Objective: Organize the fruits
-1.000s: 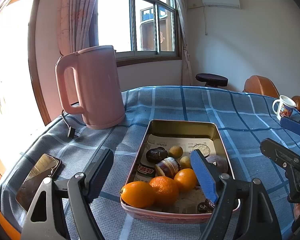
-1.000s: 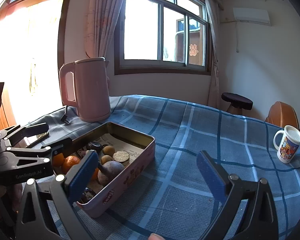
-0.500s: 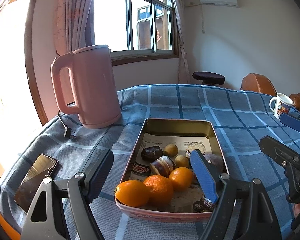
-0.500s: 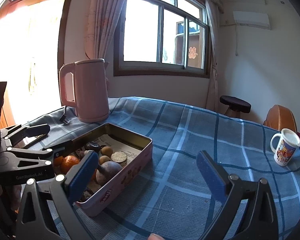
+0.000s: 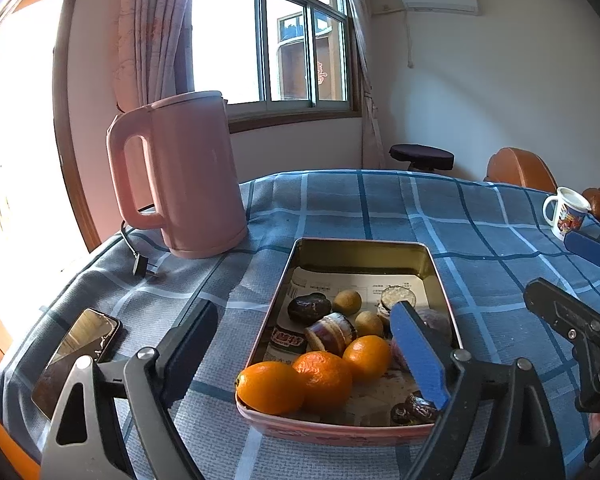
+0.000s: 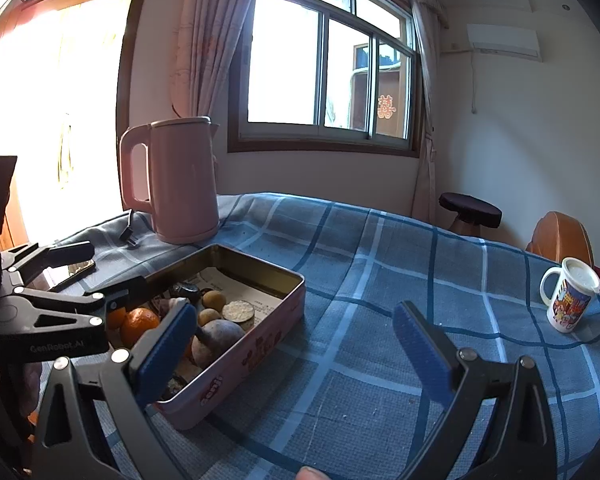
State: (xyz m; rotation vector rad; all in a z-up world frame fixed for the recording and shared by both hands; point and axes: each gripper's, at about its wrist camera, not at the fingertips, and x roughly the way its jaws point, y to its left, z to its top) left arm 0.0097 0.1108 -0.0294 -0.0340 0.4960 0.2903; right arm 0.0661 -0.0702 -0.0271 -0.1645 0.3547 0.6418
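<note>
A table under a blue plaid tablecloth [image 5: 380, 208] carries one rectangular metal tin [image 5: 360, 245], open-topped, near the front edge. Inside the tin are three oranges [image 5: 270, 387] in a row at its near end, touching each other, and behind them two small yellow-brown round fruits [image 5: 348, 302], one dark wrinkled fruit [image 5: 309, 307], one striped purple-and-cream piece [image 5: 332, 330], one pale round disc [image 5: 396, 294] and one dull purple fruit [image 6: 218, 338] — all lying on printed paper. Two dark, glossy wrapped pieces [image 5: 416, 407] sit in the tin's near right corner. The left gripper [image 5: 304, 356] hovers over the tin's near end, its jaws opening and very wide; the oranges show in the gap but neither pad touches them. The right gripper [image 6: 292, 344] hangs over bare cloth just right of the tin, spread wide and empty. One pink electric kettle [image 5: 188, 172] stands toward the far left corner, one phone [image 5: 76, 354] lies at the left edge, and one printed mug [image 6: 570, 300] stands near the right edge.
</note>
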